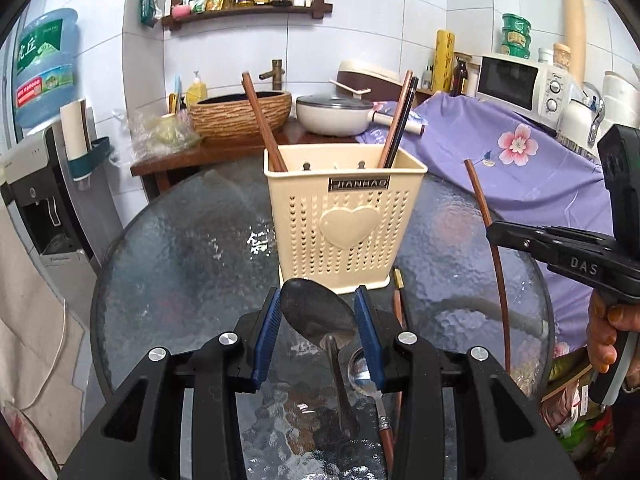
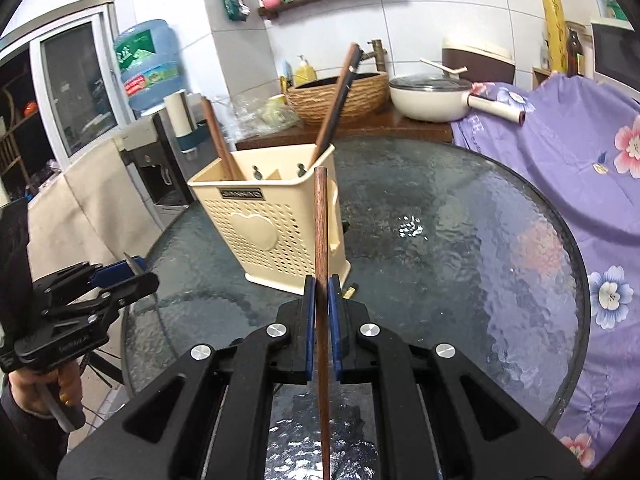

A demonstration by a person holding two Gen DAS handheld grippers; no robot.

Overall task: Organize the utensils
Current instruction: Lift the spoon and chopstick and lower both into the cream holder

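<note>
My right gripper (image 2: 319,292) pinches a brown chopstick (image 2: 321,232) held upright, the cream utensil holder (image 2: 268,216) just ahead-left, while my left gripper (image 1: 316,312) grips a steel spoon (image 1: 316,312) right before it.

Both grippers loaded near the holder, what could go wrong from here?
1. The left gripper clamps the dark spoon by its curved bowl, handle hanging down; it may pivot or slip out.
2. The right gripper pinches the chopstick around its middle; it could rotate and miss the utensil holder.
3. The holder looks light on a glass table; bumping its rim or the chopsticks already inside might tip it.
</note>
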